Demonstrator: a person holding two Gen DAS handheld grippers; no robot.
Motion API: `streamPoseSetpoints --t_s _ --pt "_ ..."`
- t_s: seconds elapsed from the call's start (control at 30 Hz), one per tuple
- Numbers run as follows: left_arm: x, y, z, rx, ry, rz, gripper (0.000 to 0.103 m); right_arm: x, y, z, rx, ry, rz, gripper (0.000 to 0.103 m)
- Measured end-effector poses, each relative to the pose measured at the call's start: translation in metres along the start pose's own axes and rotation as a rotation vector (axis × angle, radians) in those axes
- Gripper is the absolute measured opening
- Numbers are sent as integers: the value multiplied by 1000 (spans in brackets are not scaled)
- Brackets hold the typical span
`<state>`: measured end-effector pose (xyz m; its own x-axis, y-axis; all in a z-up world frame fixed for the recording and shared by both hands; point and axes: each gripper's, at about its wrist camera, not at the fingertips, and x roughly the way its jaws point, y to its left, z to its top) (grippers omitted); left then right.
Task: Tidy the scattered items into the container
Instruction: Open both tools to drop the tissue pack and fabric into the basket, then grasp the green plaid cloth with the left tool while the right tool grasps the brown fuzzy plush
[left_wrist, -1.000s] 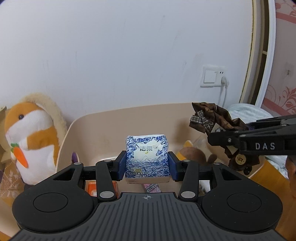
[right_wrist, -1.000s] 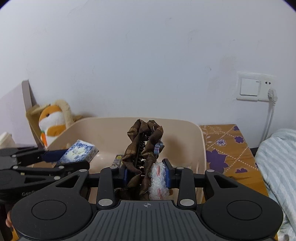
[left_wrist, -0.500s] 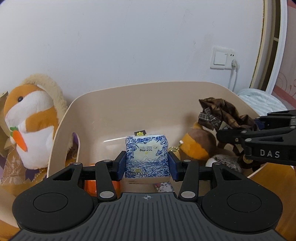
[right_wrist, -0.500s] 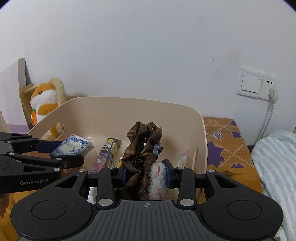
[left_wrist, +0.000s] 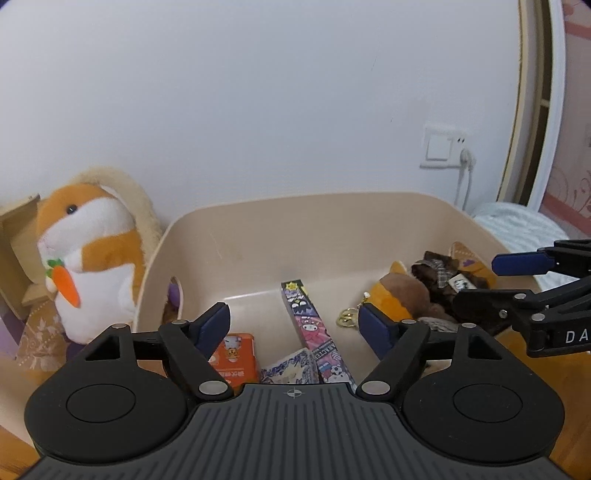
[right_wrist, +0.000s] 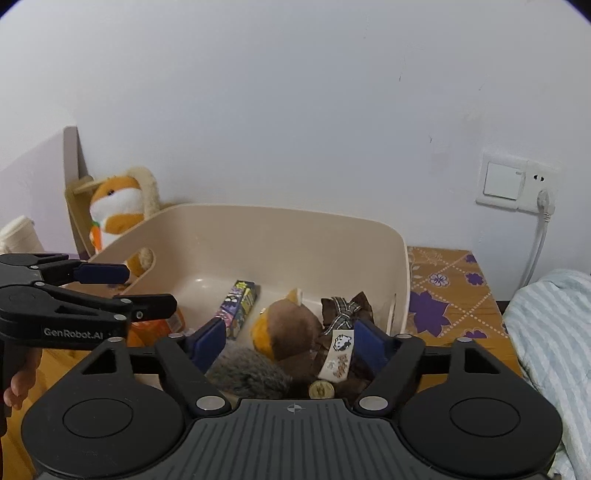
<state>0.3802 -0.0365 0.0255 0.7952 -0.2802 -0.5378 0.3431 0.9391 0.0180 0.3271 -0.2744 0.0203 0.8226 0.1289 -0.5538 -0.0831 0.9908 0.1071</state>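
Both grippers have let go since a second ago: the blue-patterned tissue pack that sat clamped between the left gripper's (left_wrist: 293, 325) pads now lies in the beige container (left_wrist: 295, 221), only its corner (left_wrist: 291, 367) showing just above the gripper body, and the brown plaid hair clip (right_wrist: 341, 317) that the right gripper (right_wrist: 290, 338) pinched upright now rests inside against the right wall. From largest to smallest: the container fills the middle of both views, backed against a white wall, on a wooden table (right_wrist: 443, 288) with purple flower patterning. An orange and white plush hamster (left_wrist: 86, 258) holding a carrot stands outside the container at its left, not among the tidied things. Inside, a brown and orange plush toy (right_wrist: 286, 328) lies beside the hair clip, a grey furry item (right_wrist: 245, 373) just in front of it. A long cartoon-printed box (left_wrist: 312, 325) lies across the floor of the container, and a small orange tin (left_wrist: 234, 356) sits near the left wall. Both pairs of jaws are opening and stand wide with nothing pressed between the pads (the items below them simply lie in the bin). The grippers hover over the near rim, probably so the drops landed inside rather than on the table.
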Motion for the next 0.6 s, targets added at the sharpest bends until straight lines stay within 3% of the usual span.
streamPoseSetpoints --t_s 0.13,0.4,0.6 --pt "-20 4 -7 8 -61 41 82 -16 4 -8 -1 -39 7 86" --pt "-55 23 -27 -48 -125 32 83 -56 28 -23 -70 -113 44 87" --pt "-71 41 -50 -75 -107 33 83 -83 46 -40 -159 -127 79 89"
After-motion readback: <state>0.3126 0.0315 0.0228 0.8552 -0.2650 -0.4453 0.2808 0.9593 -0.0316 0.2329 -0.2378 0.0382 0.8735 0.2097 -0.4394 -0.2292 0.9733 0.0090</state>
